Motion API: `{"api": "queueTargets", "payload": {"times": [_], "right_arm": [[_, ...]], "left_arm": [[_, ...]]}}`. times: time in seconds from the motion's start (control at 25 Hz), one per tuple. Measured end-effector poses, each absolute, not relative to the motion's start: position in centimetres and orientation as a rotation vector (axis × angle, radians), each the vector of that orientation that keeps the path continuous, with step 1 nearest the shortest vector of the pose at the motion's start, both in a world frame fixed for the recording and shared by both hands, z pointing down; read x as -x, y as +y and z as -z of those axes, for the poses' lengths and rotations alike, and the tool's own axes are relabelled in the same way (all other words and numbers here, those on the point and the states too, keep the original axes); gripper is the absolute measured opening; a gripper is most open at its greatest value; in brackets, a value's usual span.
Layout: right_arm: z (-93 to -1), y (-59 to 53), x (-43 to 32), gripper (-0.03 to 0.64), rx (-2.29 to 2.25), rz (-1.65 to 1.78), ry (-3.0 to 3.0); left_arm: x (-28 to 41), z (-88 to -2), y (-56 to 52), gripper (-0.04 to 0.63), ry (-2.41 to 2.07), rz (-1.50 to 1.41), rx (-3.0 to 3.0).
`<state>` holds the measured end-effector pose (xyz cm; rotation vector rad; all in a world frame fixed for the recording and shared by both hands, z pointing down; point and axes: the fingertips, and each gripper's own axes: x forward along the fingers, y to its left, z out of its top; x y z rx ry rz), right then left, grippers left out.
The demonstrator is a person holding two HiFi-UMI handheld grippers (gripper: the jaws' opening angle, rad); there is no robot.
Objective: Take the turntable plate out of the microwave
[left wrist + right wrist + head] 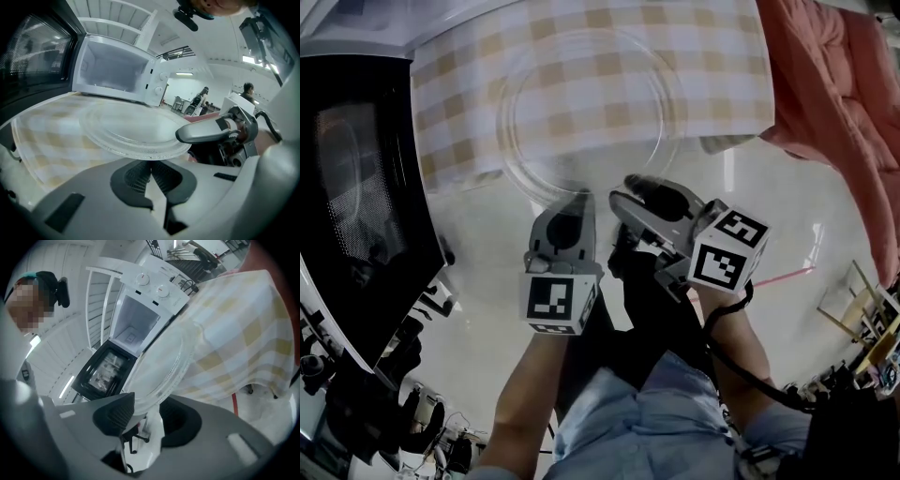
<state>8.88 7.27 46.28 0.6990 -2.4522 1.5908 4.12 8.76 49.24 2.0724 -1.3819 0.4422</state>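
The clear glass turntable plate (pixel 591 112) is out of the microwave and lies flat over a checked tablecloth (pixel 722 56), its near rim jutting past the table's edge. My left gripper (pixel 572 202) is shut on that near rim, and in the left gripper view the pads (pixel 151 164) meet just under the plate (pixel 131 126). My right gripper (pixel 642 192) is beside it on the right, open. In the right gripper view the plate's rim (pixel 164 362) runs between its jaws (pixel 145 411) with a gap on each side.
The white microwave (pixel 117 70) stands empty at the far end of the table, its dark door (pixel 356 187) swung open on my left. A pink cloth (pixel 844 103) hangs at the right. People and desks are in the far background.
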Motion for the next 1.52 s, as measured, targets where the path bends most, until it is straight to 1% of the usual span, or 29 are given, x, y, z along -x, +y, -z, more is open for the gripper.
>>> {"api": "queueTargets", "payload": {"times": [0.28,0.32,0.4,0.48,0.52,0.6,1.04,1.52], "right_arm": [[-46.0,9.5,-9.4,0.157,-0.593,-1.396,-2.418],[-46.0,9.9,-9.4,0.141,-0.579,-1.375,-2.399],[-46.2,10.5,-9.3,0.074,-0.564,-1.349,-2.357],[-46.4,10.8,-9.1,0.05,-0.56,-1.315,-2.315],[-46.5,10.8,-9.0,0.023,-0.562,-1.289,-2.295],[-46.8,10.8,-8.8,0.008,-0.575,-1.255,-2.264],[-47.0,8.5,-7.9,0.008,-0.601,-1.207,-2.265],[-47.9,9.8,-8.0,0.002,-0.61,-1.254,-2.274]], "left_arm": [[-4.2,-49.2,8.7,0.008,-1.384,-0.441,-2.082],[-4.2,-49.1,8.6,0.008,-1.384,-0.438,-2.086],[-4.3,-49.0,8.5,0.008,-1.38,-0.436,-2.091],[-4.3,-49.0,8.5,0.008,-1.372,-0.44,-2.093],[-4.3,-49.0,8.5,0.008,-1.368,-0.442,-2.093],[-4.2,-49.0,8.4,0.008,-1.364,-0.446,-2.088],[-3.3,-49.1,6.1,0.008,-1.383,-0.458,-2.085],[-4.0,-49.5,8.1,0.008,-1.37,-0.457,-2.073]]}}
